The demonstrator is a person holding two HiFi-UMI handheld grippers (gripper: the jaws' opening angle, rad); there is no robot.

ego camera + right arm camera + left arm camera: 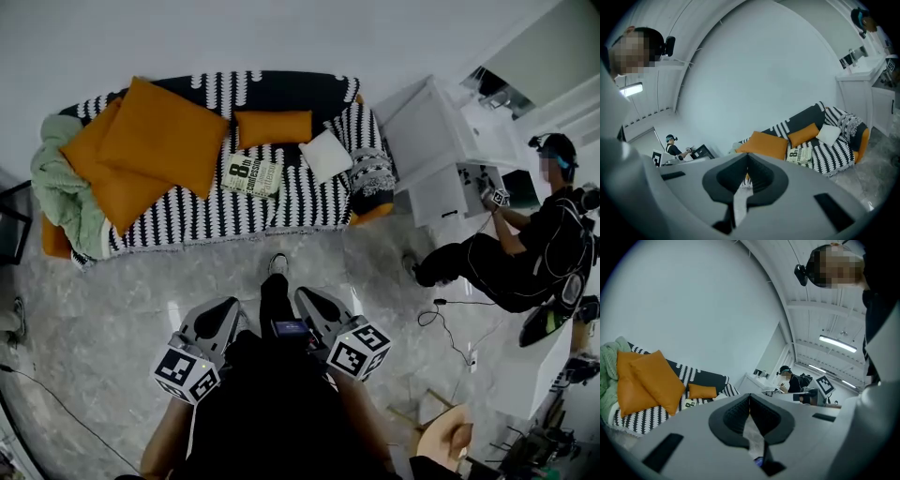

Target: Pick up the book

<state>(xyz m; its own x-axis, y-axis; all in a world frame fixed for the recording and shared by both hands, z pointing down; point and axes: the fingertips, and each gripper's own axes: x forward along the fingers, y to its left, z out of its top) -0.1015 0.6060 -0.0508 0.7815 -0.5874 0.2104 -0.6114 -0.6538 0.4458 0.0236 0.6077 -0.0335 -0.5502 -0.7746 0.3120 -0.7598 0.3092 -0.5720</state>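
Observation:
The book (251,175), pale with a big black "8" on its cover, lies flat on the seat of the black-and-white striped sofa (281,211), between the big orange cushions (155,141) and a white cushion (326,155). Both grippers are held close to my body over the marble floor, well short of the sofa. My left gripper (229,306) and right gripper (306,296) point toward the sofa, jaws shut and empty. The book shows small in the left gripper view (689,403) and in the right gripper view (800,153), far beyond the shut jaws (750,397) (747,157).
A green blanket (61,187) is heaped at the sofa's left end. A white cabinet (441,141) stands right of the sofa; a person (525,253) sits on the floor by it, with cables (450,328) trailing. A wooden stool (450,436) stands at bottom right.

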